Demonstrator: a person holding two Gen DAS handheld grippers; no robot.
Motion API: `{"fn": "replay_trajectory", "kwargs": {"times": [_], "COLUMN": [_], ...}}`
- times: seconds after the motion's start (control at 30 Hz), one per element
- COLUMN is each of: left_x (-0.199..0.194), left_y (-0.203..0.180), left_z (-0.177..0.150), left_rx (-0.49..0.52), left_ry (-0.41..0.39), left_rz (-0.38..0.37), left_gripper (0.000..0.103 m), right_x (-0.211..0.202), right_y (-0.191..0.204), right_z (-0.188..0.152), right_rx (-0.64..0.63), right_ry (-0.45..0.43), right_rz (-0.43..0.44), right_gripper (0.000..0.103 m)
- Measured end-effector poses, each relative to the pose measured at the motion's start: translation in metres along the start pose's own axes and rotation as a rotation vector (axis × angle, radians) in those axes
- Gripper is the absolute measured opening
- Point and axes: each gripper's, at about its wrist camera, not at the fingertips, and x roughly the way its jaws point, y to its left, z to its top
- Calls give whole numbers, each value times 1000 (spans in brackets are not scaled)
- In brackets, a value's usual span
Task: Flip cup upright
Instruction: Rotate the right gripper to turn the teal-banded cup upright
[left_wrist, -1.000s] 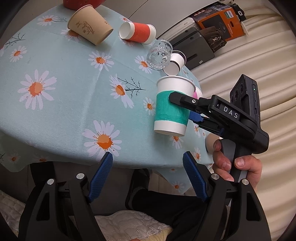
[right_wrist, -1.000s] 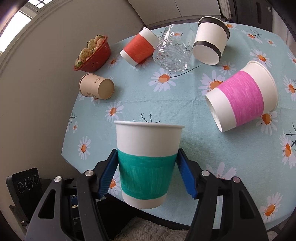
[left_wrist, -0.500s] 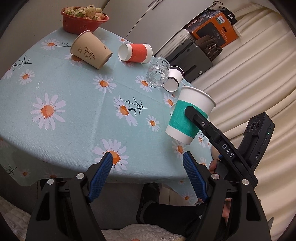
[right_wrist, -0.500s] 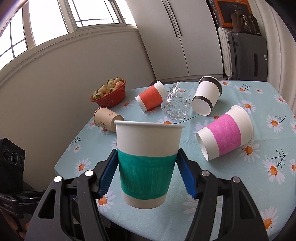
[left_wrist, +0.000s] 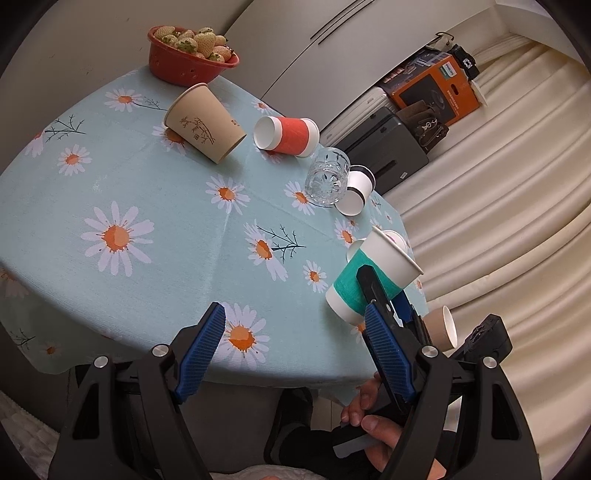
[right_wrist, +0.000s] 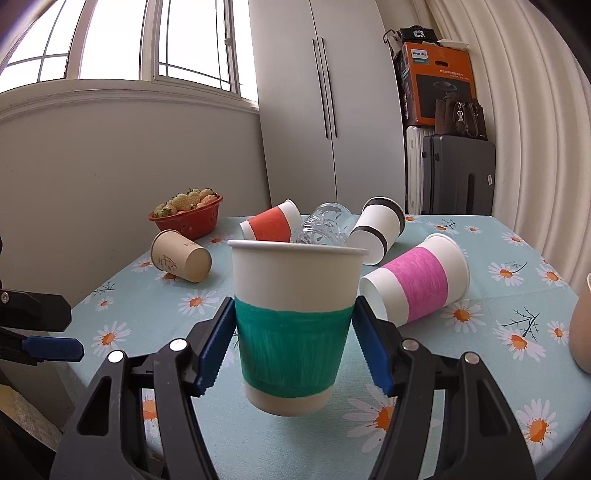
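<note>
A white paper cup with a green band (right_wrist: 293, 321) is held mouth up in my right gripper (right_wrist: 293, 343), which is shut on its sides. The cup hangs just above the near part of the daisy tablecloth (right_wrist: 480, 387). In the left wrist view the same cup (left_wrist: 369, 277) sits in the right gripper's fingers (left_wrist: 373, 288) near the table's right edge. My left gripper (left_wrist: 295, 354) is open and empty, over the table's front edge.
Lying on their sides are a pink-banded cup (right_wrist: 417, 280), a black-banded cup (right_wrist: 380, 229), a glass tumbler (right_wrist: 325, 225), an orange cup (right_wrist: 271, 223) and a tan cup (right_wrist: 181, 254). A red strawberry bowl (right_wrist: 186, 214) stands far left. Another tan cup (right_wrist: 581, 325) stands at right.
My right gripper has levelled out with the green cup, bringing it mouth up and low over the table. The left gripper has drawn back and its view tilted up.
</note>
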Motion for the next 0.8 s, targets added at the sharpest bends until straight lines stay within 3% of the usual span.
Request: {"fn": "replay_trajectory", "kwargs": {"times": [0.2, 0.4, 0.8], "left_x": [-5, -10, -7], "left_y": [1, 5, 5], "left_z": [0, 0, -1], "left_rx": [0, -19, -27], "left_ry": [-12, -29, -20], "left_rz": [-23, -30, -17], "left_gripper": [76, 76, 76], "right_x": [-6, 4, 1], "right_y": [23, 11, 25], "right_z": [-1, -13, -31], "right_rx": [-105, -46, -105], "right_ry": [-69, -55, -98], "right_rz": [-11, -76, -151], "right_gripper": [64, 64, 65]}}
